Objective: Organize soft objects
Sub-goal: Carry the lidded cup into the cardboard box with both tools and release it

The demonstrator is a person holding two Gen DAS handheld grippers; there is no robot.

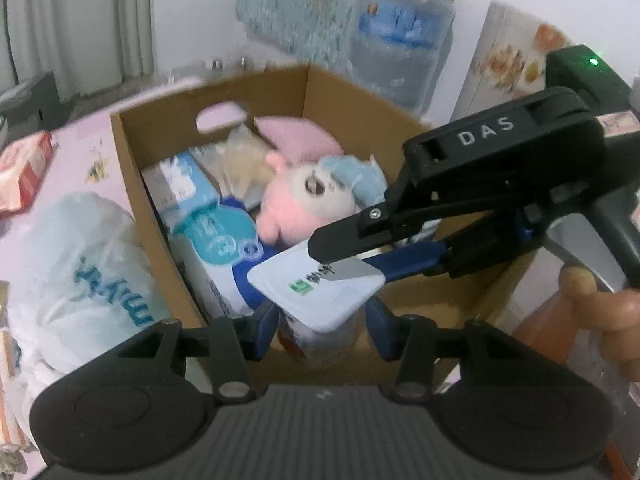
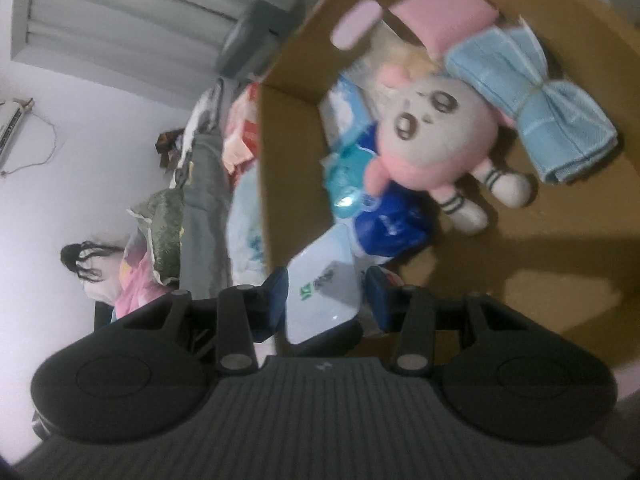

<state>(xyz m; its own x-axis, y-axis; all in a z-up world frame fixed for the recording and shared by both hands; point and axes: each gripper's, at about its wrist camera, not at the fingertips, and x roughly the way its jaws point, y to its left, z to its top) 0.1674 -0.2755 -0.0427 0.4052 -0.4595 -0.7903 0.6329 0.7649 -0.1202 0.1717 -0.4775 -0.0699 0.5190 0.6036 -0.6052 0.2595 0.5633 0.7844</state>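
now both hand-held grippers clamp the wipes pack point(image 1: 320, 292) above the box rim point(image 1: 132, 184).

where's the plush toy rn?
In both views the plush toy lies inside the cardboard box, beside a folded blue cloth, beyond the white pack.
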